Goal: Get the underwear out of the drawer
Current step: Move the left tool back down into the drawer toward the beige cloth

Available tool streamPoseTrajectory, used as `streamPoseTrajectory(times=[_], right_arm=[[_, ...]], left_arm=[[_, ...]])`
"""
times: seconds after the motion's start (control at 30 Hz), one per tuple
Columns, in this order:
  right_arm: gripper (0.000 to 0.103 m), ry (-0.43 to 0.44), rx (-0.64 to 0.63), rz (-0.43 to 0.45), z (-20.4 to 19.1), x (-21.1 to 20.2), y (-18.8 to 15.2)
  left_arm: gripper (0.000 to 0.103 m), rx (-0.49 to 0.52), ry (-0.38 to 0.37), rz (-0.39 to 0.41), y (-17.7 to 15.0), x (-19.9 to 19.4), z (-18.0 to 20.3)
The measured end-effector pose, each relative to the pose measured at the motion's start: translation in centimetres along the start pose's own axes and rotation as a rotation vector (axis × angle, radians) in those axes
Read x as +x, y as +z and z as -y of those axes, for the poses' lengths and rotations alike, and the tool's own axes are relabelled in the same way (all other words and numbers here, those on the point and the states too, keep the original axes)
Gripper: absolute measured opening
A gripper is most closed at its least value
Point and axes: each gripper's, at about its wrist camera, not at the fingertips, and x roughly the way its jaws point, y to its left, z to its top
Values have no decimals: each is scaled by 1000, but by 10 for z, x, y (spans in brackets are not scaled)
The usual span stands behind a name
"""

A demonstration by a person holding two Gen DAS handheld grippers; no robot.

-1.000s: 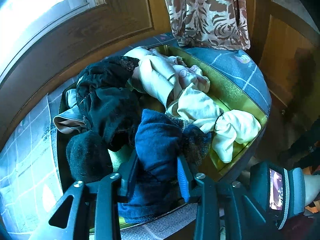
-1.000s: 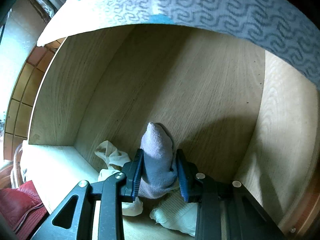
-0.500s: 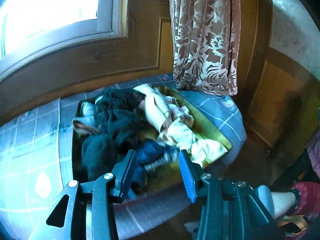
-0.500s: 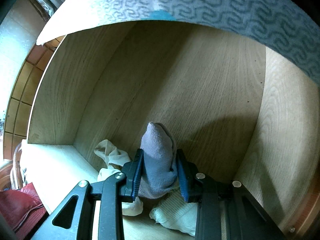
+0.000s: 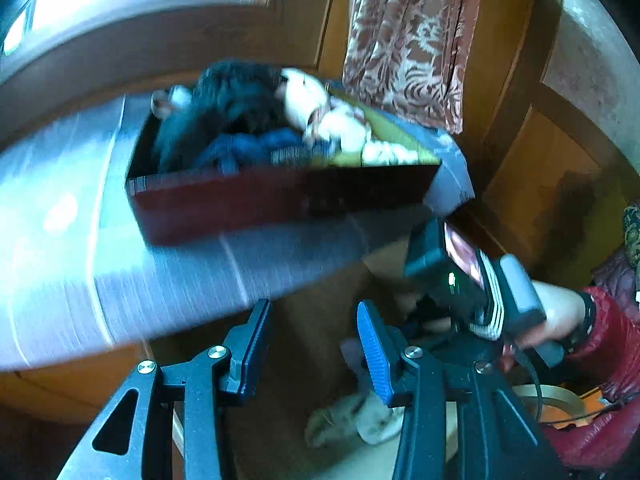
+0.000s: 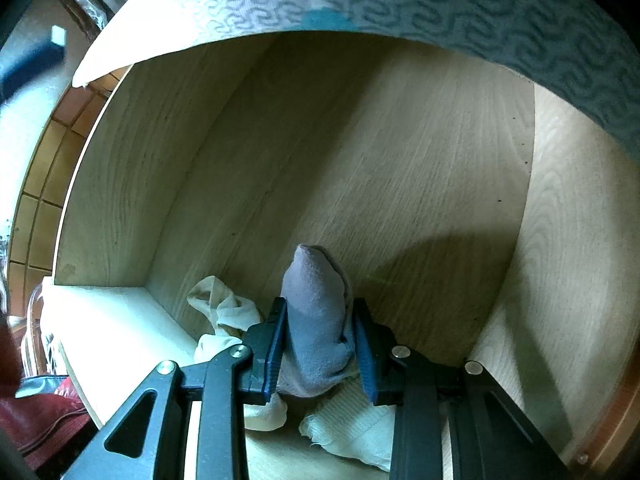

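In the right wrist view my right gripper [image 6: 320, 344] is shut on a grey-lilac garment [image 6: 316, 312] that stands up between its blue pads, low inside the pale wooden drawer [image 6: 400, 160]. Cream and white underwear pieces [image 6: 224, 312] lie beside and under it. In the blurred left wrist view my left gripper [image 5: 314, 344] is open and empty, in front of the table's edge and above the drawer. A red-sided box [image 5: 280, 204] on the table holds black, blue and cream clothes [image 5: 248, 120]. The right gripper's body [image 5: 460, 272] and a hand [image 5: 560, 320] show at right.
A patterned blue-grey cloth [image 5: 160, 280] covers the table and overhangs the drawer [image 6: 440, 8]. A floral curtain [image 5: 408, 40] hangs behind the box against wood panelling. Pale garments [image 5: 360, 420] lie in the drawer below the left gripper. A red sleeve [image 5: 608, 340] is at right.
My left gripper let go of the blue garment in the box, opened, then pulled back and down below the table's edge. The right gripper has kept its hold and barely moved.
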Motion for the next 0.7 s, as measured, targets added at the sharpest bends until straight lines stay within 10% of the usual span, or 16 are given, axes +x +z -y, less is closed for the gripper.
streamPoseTrajectory(times=[0.7], right_arm=[[32,-75,17,55,-6,-11,-15]], left_arm=[[65,249,-22,-516,-50,108,43]])
